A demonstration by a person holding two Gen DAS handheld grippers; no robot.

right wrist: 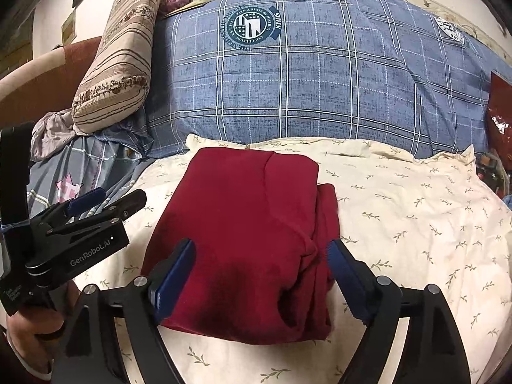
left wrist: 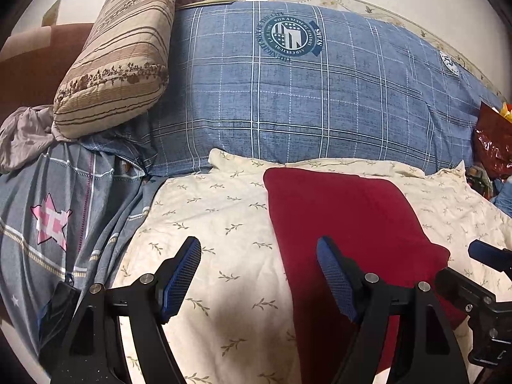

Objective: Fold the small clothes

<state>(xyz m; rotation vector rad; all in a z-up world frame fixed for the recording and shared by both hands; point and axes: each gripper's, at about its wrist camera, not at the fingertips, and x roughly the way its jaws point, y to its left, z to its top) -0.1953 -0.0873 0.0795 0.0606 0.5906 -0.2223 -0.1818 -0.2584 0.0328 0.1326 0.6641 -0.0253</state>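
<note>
The blue plaid quilt [right wrist: 320, 80] fills the upper half of both views, with a striped beige pillow [right wrist: 121, 54] leaning at upper left. Below it, the cream leaf-print sheet [right wrist: 416, 224] spreads across the lower half and serves as the folding surface. The red garment [right wrist: 249, 224] lies at the centre of the right wrist view, already folded into a compact block; its right side shows stacked layers and a bulging fold, and its far edge lies near the quilt.

Judged from this shape, the folding step appears close to complete; what remains is likely a last tidy of the uneven right edge or a final halving, which would call for a pinch on the layered edge at lower right without dragging the stack.

The right gripper [right wrist: 260, 275] hovers above the near end of the garment, fingers spread and holding nothing. The left gripper [left wrist: 259, 275] is likewise spread and empty, straddling the garment's left edge in the left wrist view.

Open sheet lies to the right of the garment and at the lower left of the frame; the grey star-print cloth [left wrist: 51, 224] and a crumpled grey cloth [left wrist: 22, 137] bound the left side, and a shiny red bag [left wrist: 492, 140] the far right.
</note>
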